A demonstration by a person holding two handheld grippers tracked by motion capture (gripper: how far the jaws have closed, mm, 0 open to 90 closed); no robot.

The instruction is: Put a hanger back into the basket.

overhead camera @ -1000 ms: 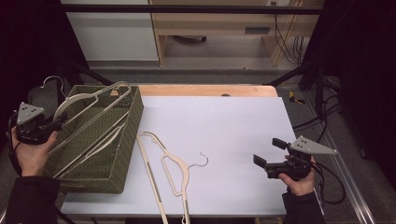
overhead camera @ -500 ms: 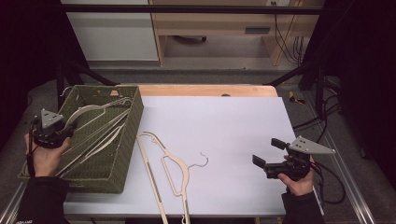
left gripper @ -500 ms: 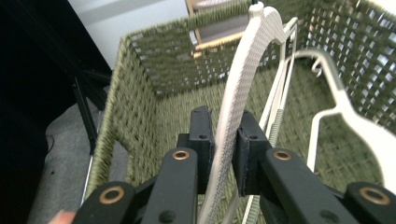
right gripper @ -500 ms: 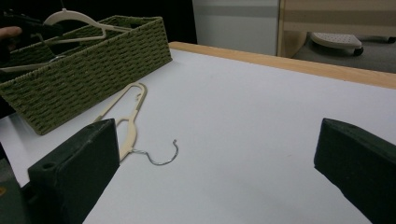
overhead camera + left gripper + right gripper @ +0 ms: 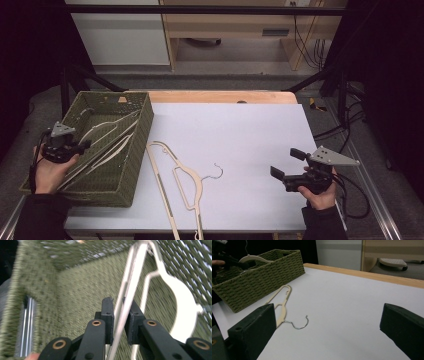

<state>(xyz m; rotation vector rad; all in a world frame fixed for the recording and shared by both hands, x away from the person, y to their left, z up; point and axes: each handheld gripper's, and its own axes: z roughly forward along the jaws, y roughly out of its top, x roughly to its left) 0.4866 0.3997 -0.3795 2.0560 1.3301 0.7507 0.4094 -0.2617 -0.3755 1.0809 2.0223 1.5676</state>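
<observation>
Two hangers are lying out on the white bench [image 5: 240, 135], and a third is going into the green woven basket [image 5: 131, 175] right now. Compared with a second ago, the left gripper [image 5: 82, 146] is sitting lower and further in over the basket, and the pale hanger [image 5: 181, 312] it is carrying is no longer riding above the rim but settling down among the other hangers already inside. In the left gripper view the fingers [image 5: 108, 315] are clamped on the thin bar of that hanger, with the curved shoulder hanging just ahead against the basket's woven floor and mesh wall. That is looking like the end of a placing move: the hanger is nearly home, and the release is probably what is coming next. Over on the other side, the right gripper [image 5: 287, 165] is waiting in the same spot as before, its fingers [image 5: 252, 332] standing wide apart and holding nothing, hovering over bare bench. The cream hangers [image 5: 187, 185] are resting near the basket's right wall, one metal hook [image 5: 299, 323] curling toward the open middle, and they are seemingly the next candidates for pickup.
</observation>
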